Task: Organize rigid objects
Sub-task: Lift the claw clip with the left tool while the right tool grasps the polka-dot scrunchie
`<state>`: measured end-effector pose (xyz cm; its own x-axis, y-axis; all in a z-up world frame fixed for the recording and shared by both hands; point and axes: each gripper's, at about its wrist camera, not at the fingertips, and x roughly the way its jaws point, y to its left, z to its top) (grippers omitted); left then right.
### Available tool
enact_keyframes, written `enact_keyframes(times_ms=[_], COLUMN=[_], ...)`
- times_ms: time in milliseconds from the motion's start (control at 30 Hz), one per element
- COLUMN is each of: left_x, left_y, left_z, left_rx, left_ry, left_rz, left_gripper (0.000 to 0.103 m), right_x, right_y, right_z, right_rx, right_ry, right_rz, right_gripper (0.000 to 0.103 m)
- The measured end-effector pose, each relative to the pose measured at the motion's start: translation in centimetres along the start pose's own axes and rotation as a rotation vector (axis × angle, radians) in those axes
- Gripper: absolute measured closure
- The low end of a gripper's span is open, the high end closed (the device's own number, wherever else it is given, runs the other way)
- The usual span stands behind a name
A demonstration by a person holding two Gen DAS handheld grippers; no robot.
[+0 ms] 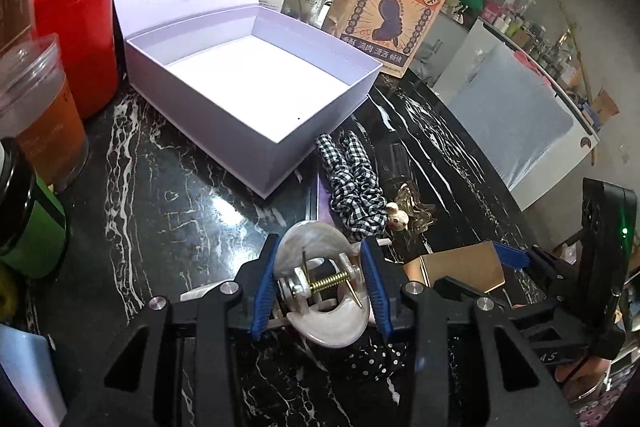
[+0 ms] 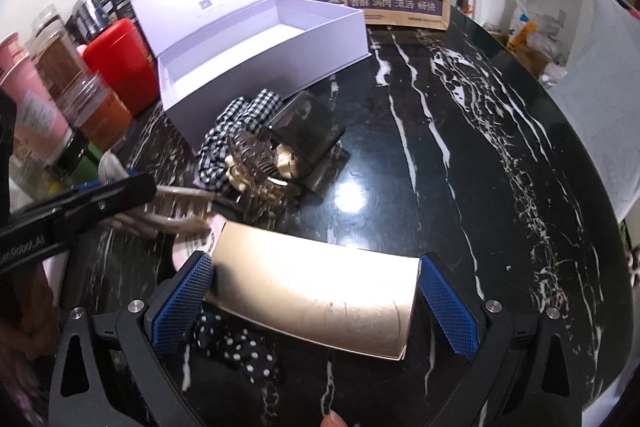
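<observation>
Pearly white acrylic sits between your left gripper [image 1: 320, 287]'s blue pads: the hair claw clip [image 1: 320, 291] is clamped there, pads pressing on its two sides, with its brass spring running crosswise from pad to pad. The clip's long axis runs away from you, its curved back toward the far side and its open teeth toward the near side. The open lavender box [image 1: 256, 87] lies far and slightly left of that grip, its lid standing up behind it, its floor bare. Judged from this, your left hand is the nearer one to the box, and the carry goes forward and left over the black marble tabletop [image 1: 180, 195].

Your right gripper [image 2: 316, 291] is closed on the gold card box [image 2: 316, 287], pads against its short ends, so its long axis lies left to right. The checked scrunchie [image 1: 352, 183] lies between both grippers and the lavender box.
</observation>
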<state>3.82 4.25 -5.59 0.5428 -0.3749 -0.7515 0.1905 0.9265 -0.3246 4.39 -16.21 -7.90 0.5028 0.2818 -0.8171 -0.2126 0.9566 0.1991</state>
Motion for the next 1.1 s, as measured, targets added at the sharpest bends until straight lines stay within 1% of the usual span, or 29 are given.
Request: enact_keyframes(times_ms=[133, 267, 367, 500, 567, 667, 733, 800, 867, 900, 1000, 1067, 1100], left_x=[0.1, 0.0, -0.3, -1.0, -1.1, -0.9, -0.9, -0.9, -0.6, -0.3, -0.1, -0.1, -0.2], left_y=[0.2, 0.2, 0.6, 1.0, 0.9, 0.6, 0.4, 0.6, 1.1, 1.4, 2.5, 2.7, 2.6], left_z=[-0.1, -0.1, 0.0, 0.5, 0.6, 0.5, 0.4, 0.2, 0.0, 0.0, -0.4, -0.7, -0.8], left_rx=[-0.003, -0.014, -0.03, -0.043, -0.029, 0.003, 0.004, -0.004, -0.023, -0.042, -0.101, -0.116, -0.111], left_ry=[-0.012, -0.005, -0.011, -0.031, -0.031, -0.008, -0.003, -0.004, 0.006, 0.024, 0.038, 0.044, 0.05], left_rz=[-0.008, -0.004, -0.012, -0.026, -0.031, -0.065, -0.088, -0.107, -0.127, -0.13, -0.199, -0.223, -0.224], left_gripper=[0.063, 0.063, 0.063, 0.063, 0.063, 0.063, 0.063, 0.063, 0.063, 0.063, 0.063, 0.063, 0.063], right_x=[0.2, 0.0, -0.6, -1.1, -1.4, -1.6, -1.9, -2.2, -2.4, -2.5, -3.2, -3.7, -4.0], right_y=[0.1, 0.0, 0.0, 0.1, 0.2, 0.6, 0.7, 0.7, 0.7, 0.7, 0.5, 0.5, 0.6], right_z=[-0.1, -0.2, -0.4, -1.0, -1.3, -1.7, -1.9, -2.1, -2.3, -2.4, -2.6, -2.8, -3.0], right_rx=[0.009, 0.021, -0.017, -0.089, -0.133, -0.2, -0.216, -0.202, -0.182, -0.176, -0.166, -0.164, -0.166], right_ry=[-0.006, 0.003, -0.015, -0.005, -0.011, -0.01, -0.018, -0.022, -0.026, -0.03, -0.053, -0.063, -0.067], right_rz=[-0.001, 0.016, 0.032, 0.056, 0.04, 0.002, 0.002, 0.022, 0.036, 0.034, 0.013, 0.015, 0.02], right_gripper=[0.0, 0.0, 0.0, 0.0, 0.0, 0.0, 0.0, 0.0, 0.0, 0.0, 0.0, 0.0, 0.0])
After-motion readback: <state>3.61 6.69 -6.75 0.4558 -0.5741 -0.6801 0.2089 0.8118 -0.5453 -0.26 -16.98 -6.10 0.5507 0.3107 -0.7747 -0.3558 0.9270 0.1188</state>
